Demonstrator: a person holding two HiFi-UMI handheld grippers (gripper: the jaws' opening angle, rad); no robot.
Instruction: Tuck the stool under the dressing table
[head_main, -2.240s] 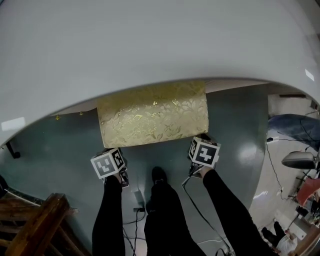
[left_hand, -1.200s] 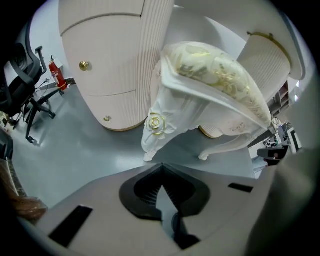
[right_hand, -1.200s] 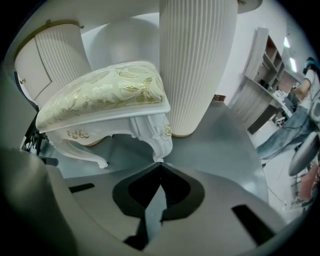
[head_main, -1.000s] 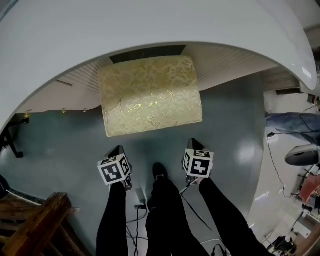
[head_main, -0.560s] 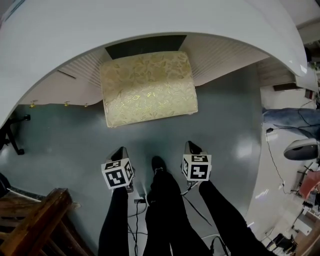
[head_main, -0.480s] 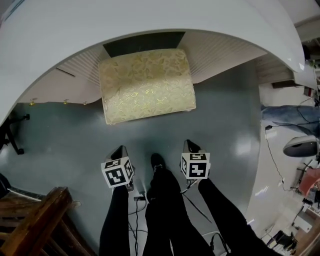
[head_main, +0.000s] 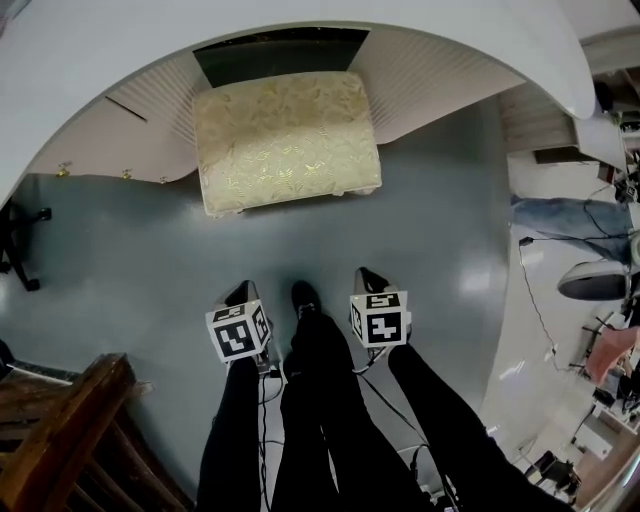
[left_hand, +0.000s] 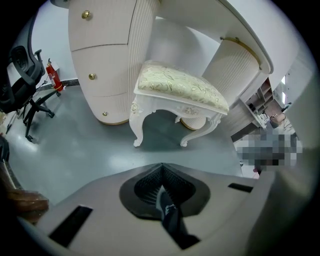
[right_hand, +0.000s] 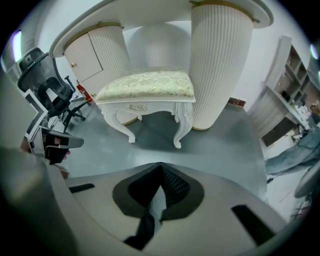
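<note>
The stool (head_main: 285, 135), with a gold-patterned cushion and white carved legs, stands in the knee recess of the white dressing table (head_main: 90, 60), between its two ribbed pedestals. The same stool (left_hand: 180, 90) (right_hand: 145, 82) shows in both gripper views, about a stride ahead. My left gripper (head_main: 240, 292) and right gripper (head_main: 365, 275) hang over the grey floor, well short of the stool's front edge. Both are shut with nothing between the jaws. Left gripper (left_hand: 161, 166) and right gripper (right_hand: 160, 167) each point at the stool.
The person's dark-clad legs (head_main: 310, 400) stand between the grippers, with cables (head_main: 268, 405) on the floor. A wooden piece (head_main: 60, 430) is at the lower left. A black office chair (left_hand: 20, 85) and a red fire extinguisher (left_hand: 52, 77) stand left of the table.
Both grippers have left the stool's front edge and drawn back toward the person. The view has backed away, so the whole cushion now shows in the recess.
</note>
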